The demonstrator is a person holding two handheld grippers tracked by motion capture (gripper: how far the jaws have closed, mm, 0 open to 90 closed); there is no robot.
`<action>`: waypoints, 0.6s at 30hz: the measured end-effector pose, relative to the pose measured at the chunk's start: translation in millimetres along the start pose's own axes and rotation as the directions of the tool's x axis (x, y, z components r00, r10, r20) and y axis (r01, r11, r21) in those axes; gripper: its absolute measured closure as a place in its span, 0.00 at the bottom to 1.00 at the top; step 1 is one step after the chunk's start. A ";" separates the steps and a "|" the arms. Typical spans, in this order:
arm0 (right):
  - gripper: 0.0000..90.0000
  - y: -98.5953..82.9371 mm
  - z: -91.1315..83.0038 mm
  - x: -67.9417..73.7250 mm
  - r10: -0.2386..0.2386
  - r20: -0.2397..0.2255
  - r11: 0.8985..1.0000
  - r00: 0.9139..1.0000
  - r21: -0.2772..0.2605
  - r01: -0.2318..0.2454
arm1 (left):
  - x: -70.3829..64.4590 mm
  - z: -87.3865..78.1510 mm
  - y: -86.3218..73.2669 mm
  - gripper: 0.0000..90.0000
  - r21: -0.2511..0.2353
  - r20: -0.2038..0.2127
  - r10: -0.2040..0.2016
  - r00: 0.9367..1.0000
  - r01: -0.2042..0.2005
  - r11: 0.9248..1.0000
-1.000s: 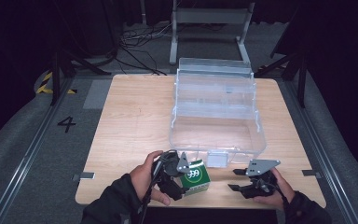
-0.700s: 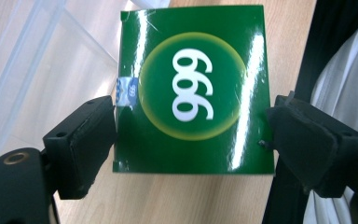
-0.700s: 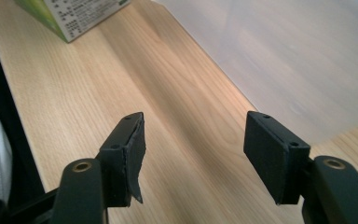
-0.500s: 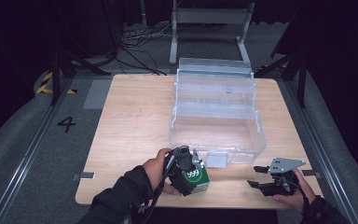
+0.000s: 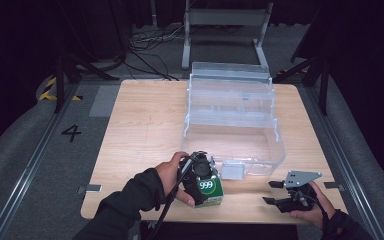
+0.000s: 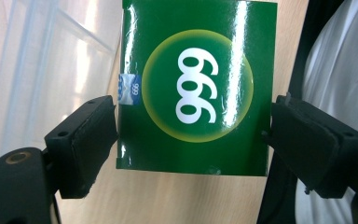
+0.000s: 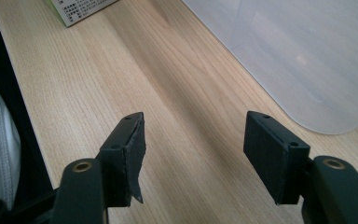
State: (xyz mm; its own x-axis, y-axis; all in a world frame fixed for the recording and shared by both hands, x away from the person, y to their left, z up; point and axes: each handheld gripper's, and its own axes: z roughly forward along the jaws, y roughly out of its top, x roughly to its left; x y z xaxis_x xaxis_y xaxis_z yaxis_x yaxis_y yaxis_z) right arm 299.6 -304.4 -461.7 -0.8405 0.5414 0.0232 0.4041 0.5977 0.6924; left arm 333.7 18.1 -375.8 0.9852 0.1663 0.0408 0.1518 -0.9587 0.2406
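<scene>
The left tool (image 5: 203, 176) has its two black jaws on either side of a green box (image 5: 208, 189) with "999" printed on it. In the left gripper view the jaws sit right at the box's (image 6: 196, 88) two edges, touching or very nearly so, so the tool is open about as wide as the box and seems to have hold of it. The grip is across the narrow sides, which probably keeps the flat printed face free and stops the box from twisting.

The box is at the near edge of the bench (image 5: 140, 125), just in front of the clear plastic bin (image 5: 232, 117). I cannot tell if it is lifted or resting on the wood. The bin is open at the top with its lid tipped back, so it looks ready to take things in. My guess is that the box is meant to go inside it.

The right tool (image 5: 276, 192) is well apart from the box, low over the near right corner of the bench. Its jaws are wide open with nothing between them; in the right gripper view there is just bare wood between its fingers (image 7: 123, 156). It is likely kept off to the side so it does not get in the way of the left hand (image 5: 172, 175)
</scene>
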 end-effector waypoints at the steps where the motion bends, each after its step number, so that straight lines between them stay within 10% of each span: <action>1: 0.44 0.1 0.4 -0.1 -0.003 -0.003 1.000 1.000 0.000 0.003 | -1.1 -1.2 2.4 0.18 0.006 -0.006 0.006 1.000 -0.006 1.000; 6: 0.44 -0.4 2.0 0.5 -0.004 -0.018 1.000 1.000 0.003 0.004 | -1.0 -2.0 12.6 0.18 0.037 -0.066 0.026 0.997 -0.024 0.999; 13: 0.44 -1.1 0.9 1.4 -0.004 -0.031 1.000 0.999 -0.004 0.004 | -0.4 2.1 8.9 0.19 -0.021 0.015 -0.011 1.000 0.012 1.000; 18: 0.44 0.0 1.3 3.5 -0.003 -0.040 1.000 0.999 -0.008 0.003 | -3.2 8.4 7.1 0.16 0.000 -0.006 -0.036 0.999 0.036 0.999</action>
State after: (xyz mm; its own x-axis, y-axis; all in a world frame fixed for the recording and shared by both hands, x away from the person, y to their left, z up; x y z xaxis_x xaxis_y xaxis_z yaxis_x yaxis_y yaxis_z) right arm 297.2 -301.7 -462.5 -0.8554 0.5156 0.0498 0.3989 0.5943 0.6983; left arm 332.2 8.8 -382.3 0.9786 0.2022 0.0381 0.1873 -0.9520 0.2422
